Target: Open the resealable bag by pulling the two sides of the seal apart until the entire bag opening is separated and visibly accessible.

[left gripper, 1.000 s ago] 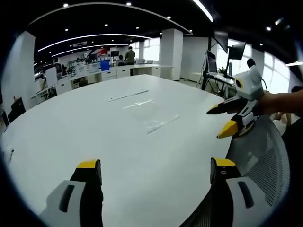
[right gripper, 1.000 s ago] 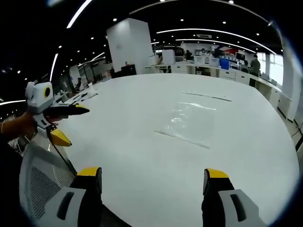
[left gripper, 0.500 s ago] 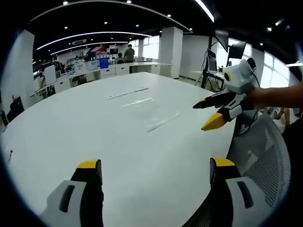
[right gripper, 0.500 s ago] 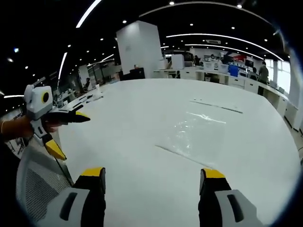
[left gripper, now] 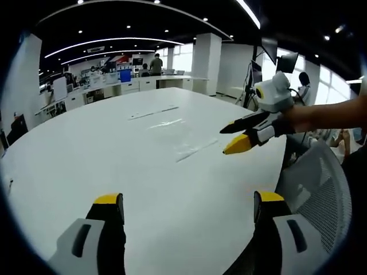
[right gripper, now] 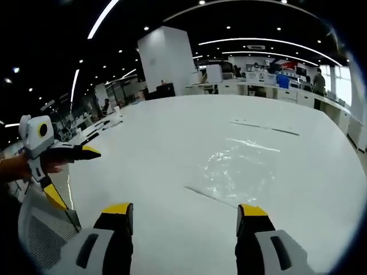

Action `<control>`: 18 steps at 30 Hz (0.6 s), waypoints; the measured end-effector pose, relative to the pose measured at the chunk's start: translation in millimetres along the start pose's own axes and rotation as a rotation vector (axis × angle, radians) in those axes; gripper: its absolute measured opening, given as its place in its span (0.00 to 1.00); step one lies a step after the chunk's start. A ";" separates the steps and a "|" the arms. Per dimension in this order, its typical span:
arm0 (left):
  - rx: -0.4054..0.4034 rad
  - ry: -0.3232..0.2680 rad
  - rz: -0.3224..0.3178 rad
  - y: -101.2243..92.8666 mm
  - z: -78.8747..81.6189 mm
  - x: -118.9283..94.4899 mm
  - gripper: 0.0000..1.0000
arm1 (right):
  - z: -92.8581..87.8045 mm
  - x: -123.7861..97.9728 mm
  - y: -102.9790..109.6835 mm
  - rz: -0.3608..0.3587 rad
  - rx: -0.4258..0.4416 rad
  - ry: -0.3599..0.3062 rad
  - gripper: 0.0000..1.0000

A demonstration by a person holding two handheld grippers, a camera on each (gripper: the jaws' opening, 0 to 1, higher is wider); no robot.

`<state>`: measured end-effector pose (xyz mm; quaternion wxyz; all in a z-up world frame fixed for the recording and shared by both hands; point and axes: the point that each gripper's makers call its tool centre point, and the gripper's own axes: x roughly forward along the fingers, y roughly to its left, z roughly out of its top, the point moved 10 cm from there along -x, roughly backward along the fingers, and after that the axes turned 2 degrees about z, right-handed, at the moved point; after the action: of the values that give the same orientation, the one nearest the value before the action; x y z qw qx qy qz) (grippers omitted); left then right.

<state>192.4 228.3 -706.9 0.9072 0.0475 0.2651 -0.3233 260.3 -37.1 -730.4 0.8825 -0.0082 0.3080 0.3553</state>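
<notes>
A clear resealable bag (left gripper: 179, 135) lies flat on the white table (left gripper: 86, 160), its seal edge a pale line on the near side. My left gripper (left gripper: 188, 201) is open at the table's near edge, well short of the bag, with nothing between its jaws. My right gripper (left gripper: 229, 140) comes in from the right, open, hovering just right of the bag's seal end. In the right gripper view the bag (right gripper: 238, 169) lies just ahead of the open right gripper (right gripper: 184, 211), and the left gripper (right gripper: 74, 176) hangs open at the far left, held by a hand.
A grey mesh chair (left gripper: 315, 195) stands at the table's edge, also seen as a mesh chair (right gripper: 40, 229) at lower left. A thin clear strip (left gripper: 152, 113) lies farther back on the table. Desks, pillars and people fill the office behind.
My right gripper has moved out over the table toward the bag, still open. The bag sits nearer in the right gripper view. The left gripper has barely moved.
</notes>
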 end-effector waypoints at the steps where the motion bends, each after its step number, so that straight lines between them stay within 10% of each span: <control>1: -0.001 0.000 0.000 0.2 0.0 0.2 0.92 | 1.1 0.3 -0.6 -0.011 -0.004 -0.002 0.68; 18: 0.009 0.028 -0.021 -3.3 0.9 4.0 0.92 | 15.1 42.9 -12.6 -0.063 -0.153 -0.017 0.41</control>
<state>193.4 223.3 -707.9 0.8997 0.0531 0.2768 -0.3334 300.3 -16.3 -744.3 0.8926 -0.0826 0.2721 0.3499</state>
